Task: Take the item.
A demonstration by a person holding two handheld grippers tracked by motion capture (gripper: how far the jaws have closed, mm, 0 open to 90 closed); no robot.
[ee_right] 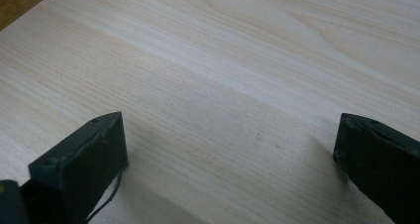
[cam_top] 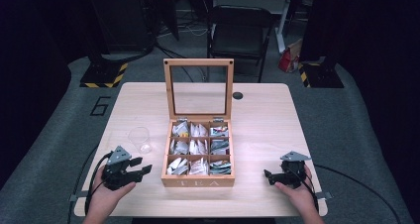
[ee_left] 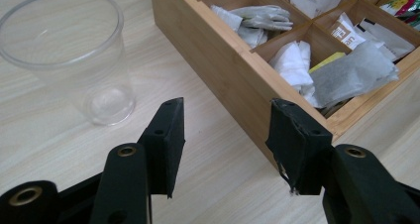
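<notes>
Resting near the front left corner of the pale wooden table [cam_top: 267, 110], the left gripper [cam_top: 141, 165] sits in the person's left hand [cam_top: 106, 194] with its black jaws parted and nothing between them; they point toward the near left corner of the box. Just behind it, closer to the left edge than to the middle, stands the clear plastic cup [cam_top: 140, 139], upright and apart from the jaws. In the left gripper view the cup [ee_left: 69, 50] is beyond the left jaw and the box wall beyond the right one. At the table's middle, reaching to near its front edge, sits the square bamboo tea box [cam_top: 198, 182], its glass-paned lid [cam_top: 198, 87] standing upright at the back and its nine compartments holding paper tea bags [cam_top: 190, 147]. Toward the front right corner the right gripper [cam_top: 270, 176], held by the right hand [cam_top: 297, 194], lies low over bare wood, jaws spread wide and empty, pointing left at the box.
</notes>
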